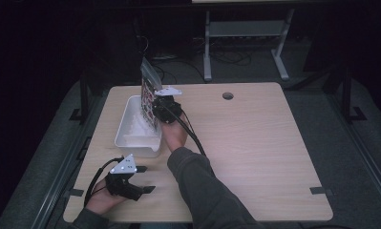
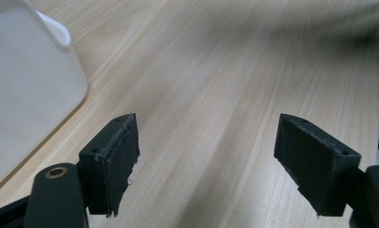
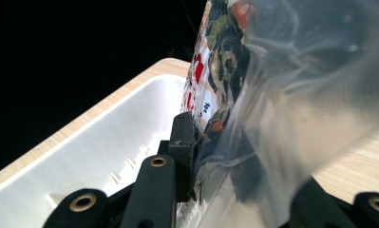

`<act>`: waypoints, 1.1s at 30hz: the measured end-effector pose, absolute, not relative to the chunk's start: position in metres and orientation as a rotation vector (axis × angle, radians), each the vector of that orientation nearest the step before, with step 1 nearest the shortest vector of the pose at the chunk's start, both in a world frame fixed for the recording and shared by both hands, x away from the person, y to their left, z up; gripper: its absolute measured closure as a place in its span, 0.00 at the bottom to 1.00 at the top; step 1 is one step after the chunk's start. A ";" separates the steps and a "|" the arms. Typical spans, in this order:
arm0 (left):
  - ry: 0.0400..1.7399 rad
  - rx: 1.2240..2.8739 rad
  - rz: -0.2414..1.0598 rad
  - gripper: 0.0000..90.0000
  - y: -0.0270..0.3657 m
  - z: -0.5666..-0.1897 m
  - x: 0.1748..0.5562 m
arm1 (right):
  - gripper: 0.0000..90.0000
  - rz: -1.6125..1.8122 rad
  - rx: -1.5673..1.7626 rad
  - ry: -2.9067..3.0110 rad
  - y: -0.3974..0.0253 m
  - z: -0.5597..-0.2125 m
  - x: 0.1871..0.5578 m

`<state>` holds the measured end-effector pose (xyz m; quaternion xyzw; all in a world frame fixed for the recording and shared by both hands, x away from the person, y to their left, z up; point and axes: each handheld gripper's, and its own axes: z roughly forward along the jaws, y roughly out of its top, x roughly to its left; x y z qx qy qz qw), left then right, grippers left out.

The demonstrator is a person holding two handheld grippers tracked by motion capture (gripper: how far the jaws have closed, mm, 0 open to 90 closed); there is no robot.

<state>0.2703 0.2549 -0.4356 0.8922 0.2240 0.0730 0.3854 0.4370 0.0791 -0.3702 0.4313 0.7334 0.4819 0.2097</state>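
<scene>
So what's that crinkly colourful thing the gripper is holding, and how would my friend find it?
Start at the wooden table and find the white tub near its left edge. Above the tub, the right gripper pinches a clear plastic bag upright. It is the one shiny thing with red, dark and white pictures printed on it.

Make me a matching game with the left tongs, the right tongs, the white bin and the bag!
Things:
1. left tongs
2. right tongs
3. white bin
4. patterned plastic bag

States:
A. sits on the table's left part
B. open, holding nothing
C. held upright over the bin
D. clamped on the bag

Pairs: 1-B, 2-D, 3-A, 4-C
</scene>
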 end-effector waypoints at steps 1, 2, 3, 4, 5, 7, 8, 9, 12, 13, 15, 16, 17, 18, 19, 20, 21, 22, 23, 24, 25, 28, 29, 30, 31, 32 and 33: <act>0.571 2.272 0.185 0.25 0.255 -0.436 0.270 | 0.80 1.345 1.188 2.047 0.078 -0.370 0.438; 0.571 2.272 0.184 0.25 0.255 -0.436 0.271 | 0.80 1.359 1.180 2.058 0.076 -0.370 0.440; 0.570 2.274 0.184 0.25 0.255 -0.436 0.271 | 0.80 1.359 1.180 2.058 0.076 -0.370 0.440; 0.570 2.275 0.183 0.25 0.255 -0.436 0.271 | 0.80 1.375 1.183 2.064 0.075 -0.371 0.441; 0.569 2.275 0.184 0.25 0.255 -0.436 0.271 | 0.80 1.368 1.178 2.066 0.075 -0.371 0.442; 0.569 2.275 0.184 0.25 0.255 -0.436 0.271 | 0.80 1.379 1.187 2.069 0.073 -0.371 0.444; 0.568 2.275 0.184 0.25 0.255 -0.436 0.271 | 0.80 1.379 1.179 2.072 0.073 -0.371 0.445; 0.567 2.276 0.184 0.25 0.255 -0.436 0.271 | 0.80 1.379 1.179 2.072 0.073 -0.371 0.445; 0.565 2.276 0.183 0.25 0.254 -0.436 0.270 | 0.80 1.394 1.146 2.092 0.072 -0.372 0.446; 0.565 2.276 0.183 0.25 0.254 -0.436 0.270 | 0.79 1.396 1.137 2.096 0.072 -0.372 0.447; 0.565 2.276 0.183 0.25 0.254 -0.436 0.271 | 0.79 1.394 1.123 2.103 0.073 -0.372 0.447; 0.566 2.276 0.182 0.25 0.254 -0.436 0.271 | 0.79 1.394 1.123 2.103 0.073 -0.372 0.447; 0.565 2.277 0.181 0.25 0.254 -0.436 0.271 | 0.79 1.385 1.093 2.110 0.074 -0.372 0.447; 0.564 2.278 0.182 0.25 0.254 -0.436 0.271 | 0.79 1.382 1.089 2.114 0.074 -0.372 0.447; 0.564 2.278 0.182 0.25 0.254 -0.436 0.271 | 0.79 1.382 1.089 2.114 0.074 -0.372 0.447; 0.564 2.276 0.181 0.25 0.254 -0.436 0.271 | 0.79 1.386 1.092 2.117 0.074 -0.372 0.448; 0.564 2.276 0.181 0.25 0.254 -0.436 0.271 | 0.79 1.386 1.092 2.117 0.074 -0.372 0.448; 0.563 2.276 0.180 0.25 0.254 -0.436 0.271 | 0.78 1.388 1.092 2.120 0.073 -0.372 0.449; 0.563 2.276 0.180 0.25 0.254 -0.436 0.271 | 0.78 1.388 1.092 2.120 0.073 -0.372 0.449; 0.563 2.275 0.178 0.25 0.254 -0.436 0.271 | 0.77 1.387 1.086 2.122 0.073 -0.372 0.449; 0.564 2.274 0.178 0.25 0.254 -0.436 0.271 | 0.69 1.414 1.081 2.133 0.072 -0.371 0.449; 0.568 2.268 0.179 0.25 0.255 -0.436 0.271 | 0.58 1.470 1.094 2.124 0.065 -0.367 0.450; 0.568 2.268 0.179 0.25 0.255 -0.436 0.271 | 0.58 1.470 1.094 2.124 0.065 -0.367 0.450; 0.569 2.268 0.179 0.25 0.255 -0.436 0.271 | 0.52 1.482 1.099 2.135 0.060 -0.365 0.451; 0.569 2.268 0.179 0.25 0.255 -0.436 0.271 | 0.52 1.482 1.099 2.135 0.060 -0.365 0.451; 0.566 2.269 0.180 0.25 0.255 -0.436 0.271 | 0.50 1.494 1.093 2.144 0.053 -0.366 0.451; 0.560 2.275 0.182 0.25 0.255 -0.436 0.271 | 0.49 1.503 1.092 2.150 0.050 -0.366 0.451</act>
